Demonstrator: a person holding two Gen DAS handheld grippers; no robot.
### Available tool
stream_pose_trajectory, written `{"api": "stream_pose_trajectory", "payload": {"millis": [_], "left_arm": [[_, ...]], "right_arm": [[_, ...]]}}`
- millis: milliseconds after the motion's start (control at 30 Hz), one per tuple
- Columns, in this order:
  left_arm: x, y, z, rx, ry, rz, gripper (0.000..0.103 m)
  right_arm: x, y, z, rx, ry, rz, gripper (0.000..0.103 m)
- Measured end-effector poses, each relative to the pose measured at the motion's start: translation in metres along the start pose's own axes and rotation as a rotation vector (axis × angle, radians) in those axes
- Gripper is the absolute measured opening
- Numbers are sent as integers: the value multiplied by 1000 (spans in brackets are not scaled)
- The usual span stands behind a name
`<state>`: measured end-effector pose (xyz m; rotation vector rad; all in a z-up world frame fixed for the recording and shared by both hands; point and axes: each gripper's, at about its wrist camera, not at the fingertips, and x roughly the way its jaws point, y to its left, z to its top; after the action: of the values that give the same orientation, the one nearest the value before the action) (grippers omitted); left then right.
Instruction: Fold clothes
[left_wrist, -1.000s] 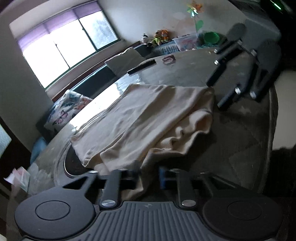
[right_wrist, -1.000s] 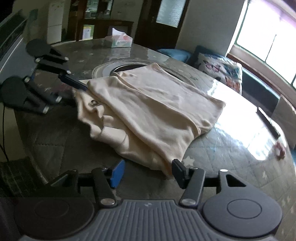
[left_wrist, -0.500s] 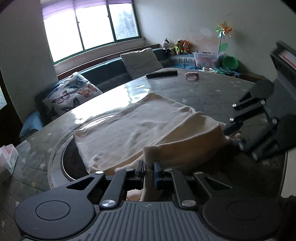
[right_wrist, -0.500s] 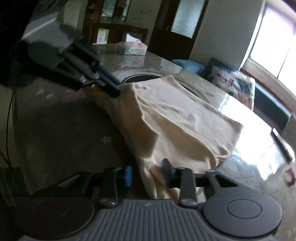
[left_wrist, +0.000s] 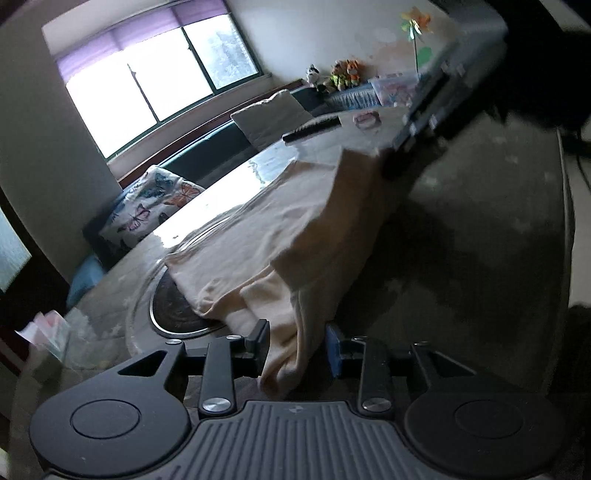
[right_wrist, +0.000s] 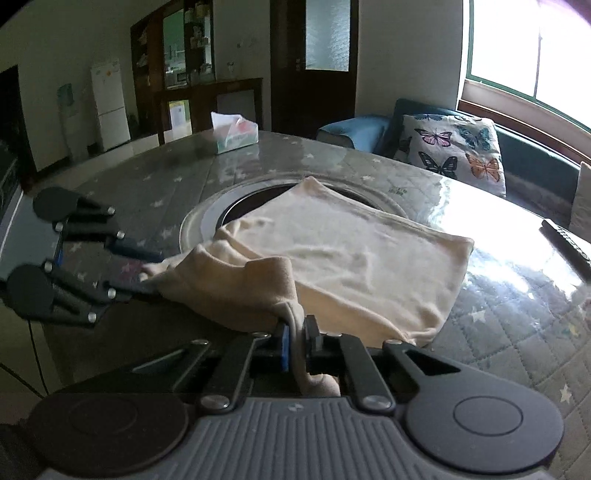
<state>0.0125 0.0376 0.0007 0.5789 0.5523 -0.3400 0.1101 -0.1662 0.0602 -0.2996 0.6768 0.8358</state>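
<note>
A cream garment (left_wrist: 295, 221) lies partly folded on the round grey table (left_wrist: 498, 229), over the table's round centre inset (right_wrist: 221, 206). My left gripper (left_wrist: 297, 345) has its fingers apart, with a hanging fold of the garment loose between them. In the right wrist view the left gripper (right_wrist: 142, 271) sits at the garment's near left corner. My right gripper (right_wrist: 295, 341) is shut on a bunched edge of the garment (right_wrist: 351, 258) and holds it raised. In the left wrist view the right gripper (left_wrist: 417, 136) holds the far corner up.
A tissue box (right_wrist: 234, 133) stands at the table's far side. A remote (left_wrist: 312, 129) and a small pink item (left_wrist: 365, 120) lie near the far edge. A butterfly cushion (right_wrist: 454, 151) and a sofa sit under the window beyond the table.
My left gripper has opened from its pinch on the garment. My right gripper has closed on the garment's edge and lifted it.
</note>
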Motion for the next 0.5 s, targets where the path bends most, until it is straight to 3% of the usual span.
{"api": "stream_pose_trajectory", "payload": {"millis": [100, 233, 500], "left_arm": [[4, 1, -4, 19, 8, 22, 35], [6, 5, -6, 20, 8, 39, 13], [-26, 11, 5, -45, -71, 83, 10]], "right_arm": [[0, -3, 4, 11, -18, -3, 6], [1, -2, 4, 16, -34, -18, 5], [-20, 9, -5, 17, -109, -49, 4]]}}
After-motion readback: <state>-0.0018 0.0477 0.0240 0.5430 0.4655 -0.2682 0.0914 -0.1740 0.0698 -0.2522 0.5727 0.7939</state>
